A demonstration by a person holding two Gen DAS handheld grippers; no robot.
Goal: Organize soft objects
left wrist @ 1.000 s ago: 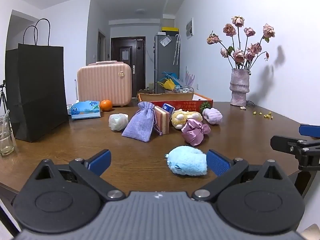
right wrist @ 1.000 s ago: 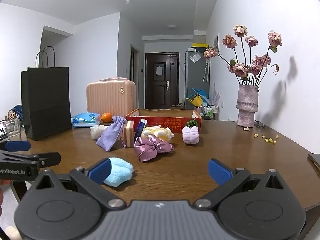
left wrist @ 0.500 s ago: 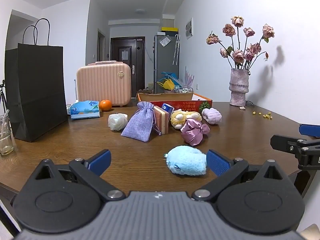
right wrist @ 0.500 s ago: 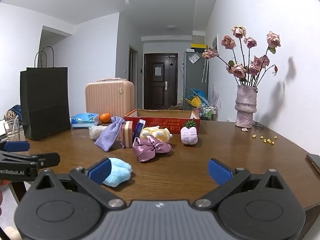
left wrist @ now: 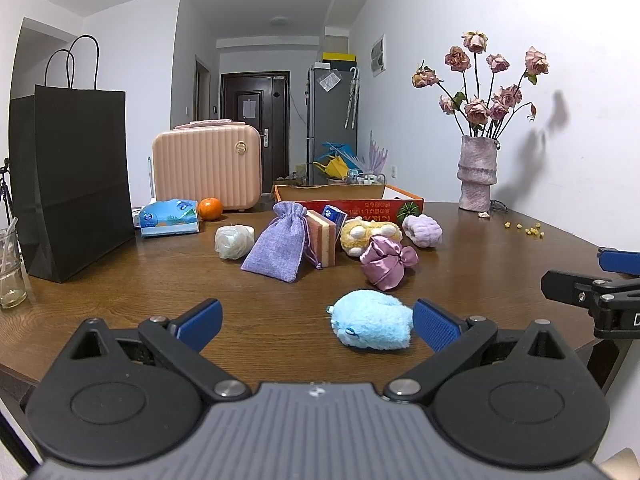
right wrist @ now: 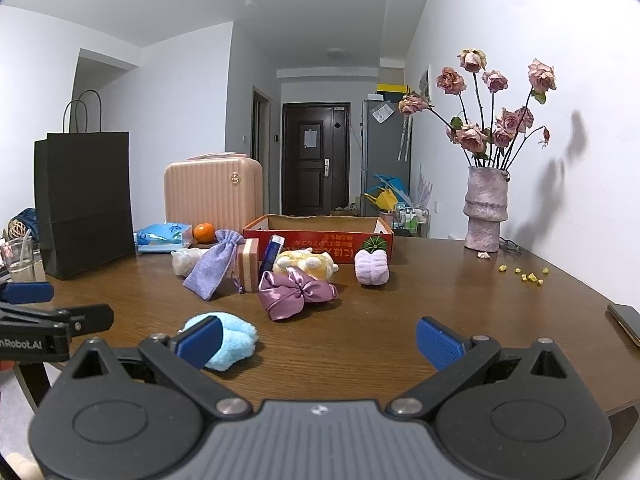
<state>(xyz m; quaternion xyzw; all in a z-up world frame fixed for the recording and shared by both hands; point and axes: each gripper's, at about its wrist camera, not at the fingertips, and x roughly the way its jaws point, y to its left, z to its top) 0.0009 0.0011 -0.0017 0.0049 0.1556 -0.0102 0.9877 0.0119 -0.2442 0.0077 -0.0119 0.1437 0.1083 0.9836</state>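
A light blue plush (left wrist: 372,326) lies on the wooden table near its front edge, just ahead of my open left gripper (left wrist: 316,322) and close to its right finger. It also shows in the right wrist view (right wrist: 230,340), partly behind the left finger of my open, empty right gripper (right wrist: 320,338). Further back lie a purple satin pouch (left wrist: 386,264), a lavender drawstring bag (left wrist: 278,246), a yellow plush (left wrist: 370,234), a pale purple plush (left wrist: 422,230) and a white soft ball (left wrist: 232,242). An open red cardboard box (left wrist: 360,202) stands behind them.
A black paper bag (left wrist: 76,176) and a glass (left wrist: 10,268) stand at the left. A pink case (left wrist: 208,168), a tissue pack (left wrist: 170,218) and an orange (left wrist: 210,208) are at the back. A vase of roses (left wrist: 478,176) stands at the right. A phone (right wrist: 626,322) lies near the right edge.
Both views have shifted only slightly. Both grippers stay open and no object on the table has moved.
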